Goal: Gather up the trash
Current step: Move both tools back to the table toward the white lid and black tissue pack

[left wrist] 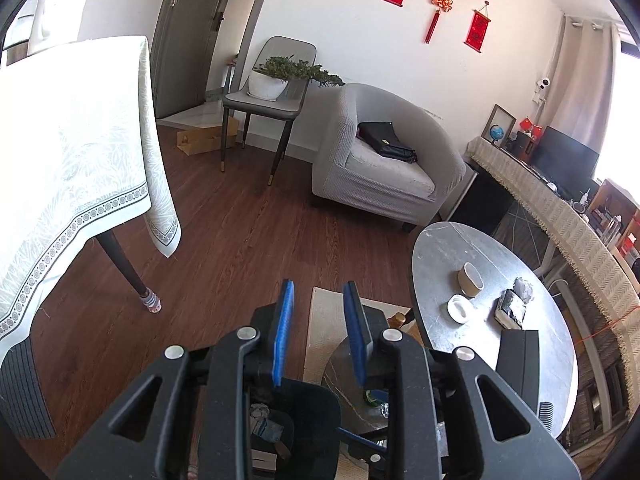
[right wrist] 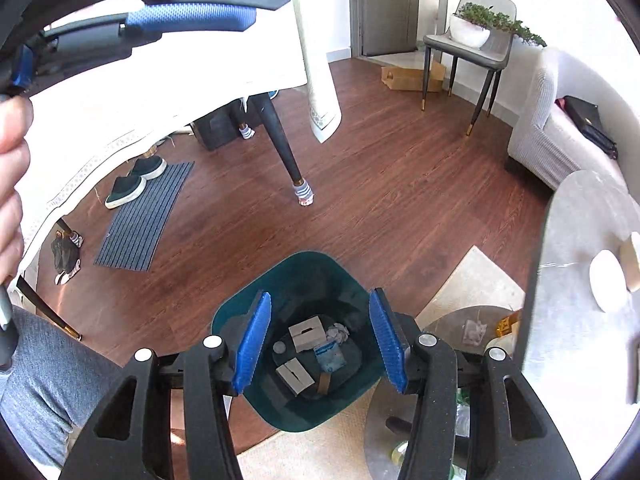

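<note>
Bin: dark green trash bin [right wrist: 304,344] stands on the wood floor beside the round grey tabletop [left wrist: 448,264]; it holds two small cardboard boxes [right wrist: 307,334], a crumpled tissue [right wrist: 338,333], a blue-and-white wrapper [right wrist: 330,356] and a small round lid.
Right gripper [right wrist: 320,344]: hangs above the bin mouth; fingers released, nothing between them, despite the narrow spacing.
Left gripper [left wrist: 318,320]: points toward the near edge of the tabletop; fingers apart, empty.
Done: several pieces already lie in the bin.
Left: on the tabletop, near its far right edge, a crumpled grey wad [left wrist: 523,289] and a small open box of scraps [left wrist: 510,314] look like trash; a paper cup [left wrist: 470,279] and a white dish [left wrist: 459,308] may or may not count.
Progress: judged partway, with the tabletop not yet cleared.
</note>
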{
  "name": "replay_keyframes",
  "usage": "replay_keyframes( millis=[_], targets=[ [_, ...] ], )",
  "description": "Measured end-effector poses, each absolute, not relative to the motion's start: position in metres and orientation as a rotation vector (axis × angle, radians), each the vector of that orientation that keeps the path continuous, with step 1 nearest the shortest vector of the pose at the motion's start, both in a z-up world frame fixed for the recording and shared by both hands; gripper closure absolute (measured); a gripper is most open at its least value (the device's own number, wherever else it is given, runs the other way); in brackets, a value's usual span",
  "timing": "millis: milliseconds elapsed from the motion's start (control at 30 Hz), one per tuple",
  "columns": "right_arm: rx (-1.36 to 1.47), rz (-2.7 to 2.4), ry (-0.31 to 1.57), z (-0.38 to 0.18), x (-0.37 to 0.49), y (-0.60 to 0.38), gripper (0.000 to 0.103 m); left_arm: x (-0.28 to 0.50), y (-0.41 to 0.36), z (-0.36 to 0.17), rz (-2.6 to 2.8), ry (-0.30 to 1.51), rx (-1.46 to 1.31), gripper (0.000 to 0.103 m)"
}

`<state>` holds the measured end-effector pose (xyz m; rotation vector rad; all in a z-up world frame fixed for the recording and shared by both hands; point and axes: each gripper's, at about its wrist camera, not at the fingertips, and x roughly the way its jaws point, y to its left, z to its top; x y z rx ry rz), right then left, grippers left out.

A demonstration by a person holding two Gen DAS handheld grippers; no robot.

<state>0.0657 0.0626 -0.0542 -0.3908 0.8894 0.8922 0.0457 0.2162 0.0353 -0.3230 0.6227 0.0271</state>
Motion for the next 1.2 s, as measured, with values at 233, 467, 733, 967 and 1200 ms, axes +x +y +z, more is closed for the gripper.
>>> replay_keyframes(
  millis=[233, 467, 733, 967, 1200],
  targets=[
    [-0.331, 0.845, 0.824, -0.022, 0.081, 0.031, 0.051, 0.054, 0.188, 0.042, -0.005, 0.594, -0.266, 0.062],
    [-0.301, 0.759, 0.78, -0.002, 0.099, -0.012, 0.051, 0.071, 0.153, 0.038, -0.059, 0.578, -0.246, 0.053],
    [-0.26, 0.642, 0.768, 0.008, 0.11, -0.075, 0.051, 0.095, 0.105, 0.021, -0.084, 0.61, -0.186, 0.048],
    [-0.22, 0.566, 0.758, 0.02, 0.129, -0.127, 0.05, 0.115, 0.071, 0.012, -0.14, 0.635, -0.158, 0.04],
    [-0.165, 0.537, 0.702, 0.035, 0.148, -0.18, 0.028, 0.139, 0.042, -0.006, -0.155, 0.701, -0.124, 0.034]
  ],
)
